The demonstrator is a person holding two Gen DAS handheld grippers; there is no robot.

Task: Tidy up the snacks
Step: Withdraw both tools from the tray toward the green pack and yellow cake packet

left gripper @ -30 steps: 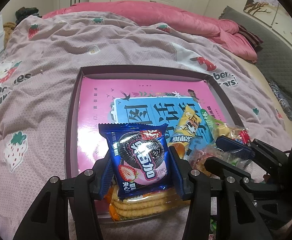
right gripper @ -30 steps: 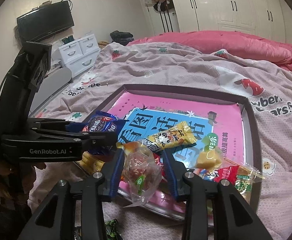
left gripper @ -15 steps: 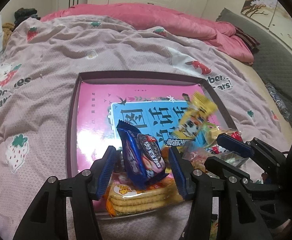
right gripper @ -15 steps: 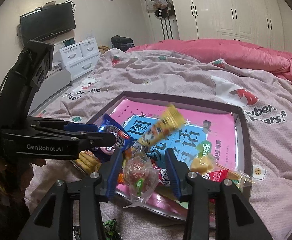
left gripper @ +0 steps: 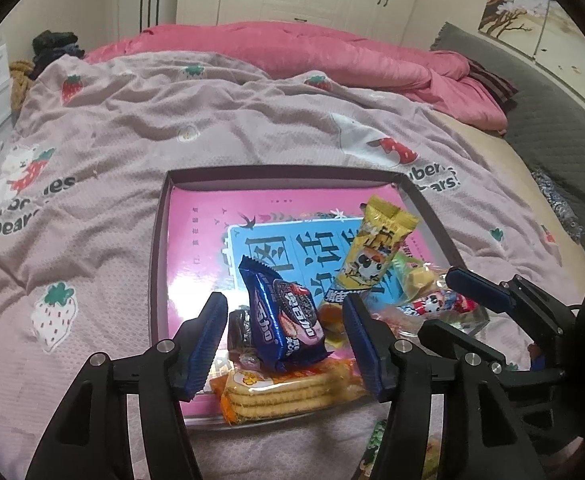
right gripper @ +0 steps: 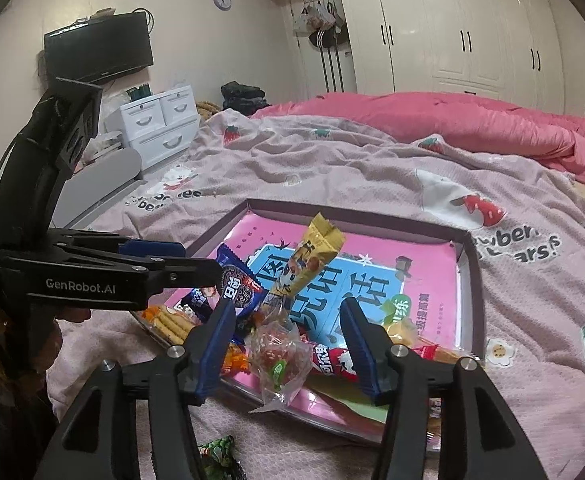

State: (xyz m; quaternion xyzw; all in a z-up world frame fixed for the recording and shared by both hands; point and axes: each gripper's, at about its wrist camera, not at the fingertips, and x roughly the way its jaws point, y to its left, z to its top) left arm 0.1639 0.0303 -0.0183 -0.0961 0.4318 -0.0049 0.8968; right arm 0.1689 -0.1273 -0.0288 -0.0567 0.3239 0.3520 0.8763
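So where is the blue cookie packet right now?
In the left wrist view the blue cookie packet stands low in the middle, between the open left gripper fingers, on the cracker pack at the tray's near edge.

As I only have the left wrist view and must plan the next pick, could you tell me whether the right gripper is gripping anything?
Observer: No. The right gripper is open, its jaws have just been opening, and a clear candy bag lies loose between them.
Operator: Thank you. Where does that bag rest?
Observer: In the tray, with its tail reaching over the near rim.
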